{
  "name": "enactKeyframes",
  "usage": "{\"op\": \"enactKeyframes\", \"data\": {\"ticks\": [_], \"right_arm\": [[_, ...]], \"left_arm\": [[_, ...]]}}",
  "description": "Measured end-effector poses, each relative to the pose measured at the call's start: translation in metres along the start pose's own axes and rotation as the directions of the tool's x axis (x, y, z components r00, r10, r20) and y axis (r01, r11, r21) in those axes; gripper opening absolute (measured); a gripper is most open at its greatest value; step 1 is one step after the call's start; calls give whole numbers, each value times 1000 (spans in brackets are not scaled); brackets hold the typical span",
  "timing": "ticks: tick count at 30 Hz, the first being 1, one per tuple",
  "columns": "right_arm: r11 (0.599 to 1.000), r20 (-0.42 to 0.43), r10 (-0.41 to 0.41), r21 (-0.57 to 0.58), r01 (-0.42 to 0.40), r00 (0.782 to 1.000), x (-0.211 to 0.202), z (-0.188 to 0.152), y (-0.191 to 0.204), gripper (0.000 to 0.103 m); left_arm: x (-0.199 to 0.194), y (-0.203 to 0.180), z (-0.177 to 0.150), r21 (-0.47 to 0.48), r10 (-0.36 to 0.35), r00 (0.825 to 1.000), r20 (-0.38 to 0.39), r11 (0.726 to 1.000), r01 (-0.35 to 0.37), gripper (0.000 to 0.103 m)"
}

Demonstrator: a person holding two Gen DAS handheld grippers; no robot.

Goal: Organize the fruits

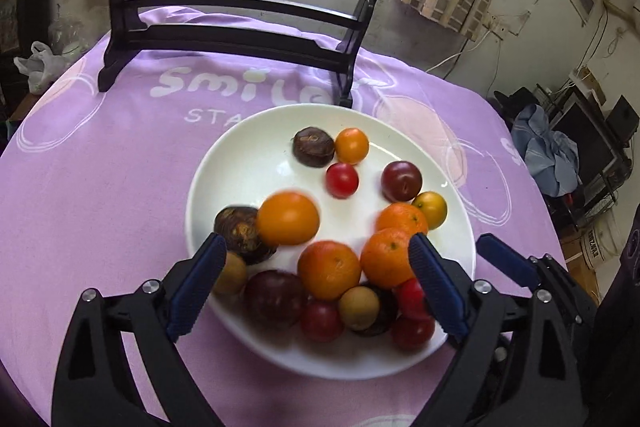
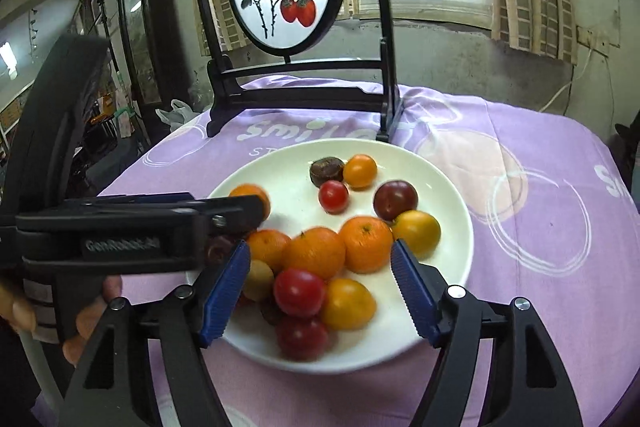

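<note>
On the purple tablecloth [image 1: 120, 155], both claws [image 1: 316, 259] [image 2: 320, 267] gape wide, empty, above the fruit plate [image 1: 248, 163].

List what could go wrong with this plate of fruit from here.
1. The orange fruit near the white plate's left rim looks blurred, as if rolling; it might go over the edge onto the purple cloth.
2. The fruits are heaped tightly at the near side, so nudging one may send others rolling.
3. The left gripper and right gripper are both open over the same pile and could collide.
</note>
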State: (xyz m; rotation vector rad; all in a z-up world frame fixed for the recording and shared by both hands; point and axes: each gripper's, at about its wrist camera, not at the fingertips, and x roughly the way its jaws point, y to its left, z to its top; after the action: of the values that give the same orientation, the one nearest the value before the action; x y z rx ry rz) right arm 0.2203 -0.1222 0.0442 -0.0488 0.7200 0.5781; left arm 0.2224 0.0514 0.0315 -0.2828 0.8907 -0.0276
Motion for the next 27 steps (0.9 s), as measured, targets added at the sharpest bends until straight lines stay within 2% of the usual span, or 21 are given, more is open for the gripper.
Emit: {"op": "enactKeyframes", "data": {"ticks": [6, 15, 27], "right_arm": [[1000, -47, -3, 18, 4, 999, -22, -27, -3, 80], [998, -104, -58, 8, 59, 993, -57, -68, 2, 93], [985, -129, -154, 55, 162, 980, -85, -110, 1, 96]], "left_arm": [[-26, -2, -31, 50, 40, 998, 57, 998, -43, 90], [-47, -11, -85, 98, 57, 998, 41, 993, -60, 91], [-64, -12, -130, 106, 107, 994, 14, 988, -108, 91]]}}
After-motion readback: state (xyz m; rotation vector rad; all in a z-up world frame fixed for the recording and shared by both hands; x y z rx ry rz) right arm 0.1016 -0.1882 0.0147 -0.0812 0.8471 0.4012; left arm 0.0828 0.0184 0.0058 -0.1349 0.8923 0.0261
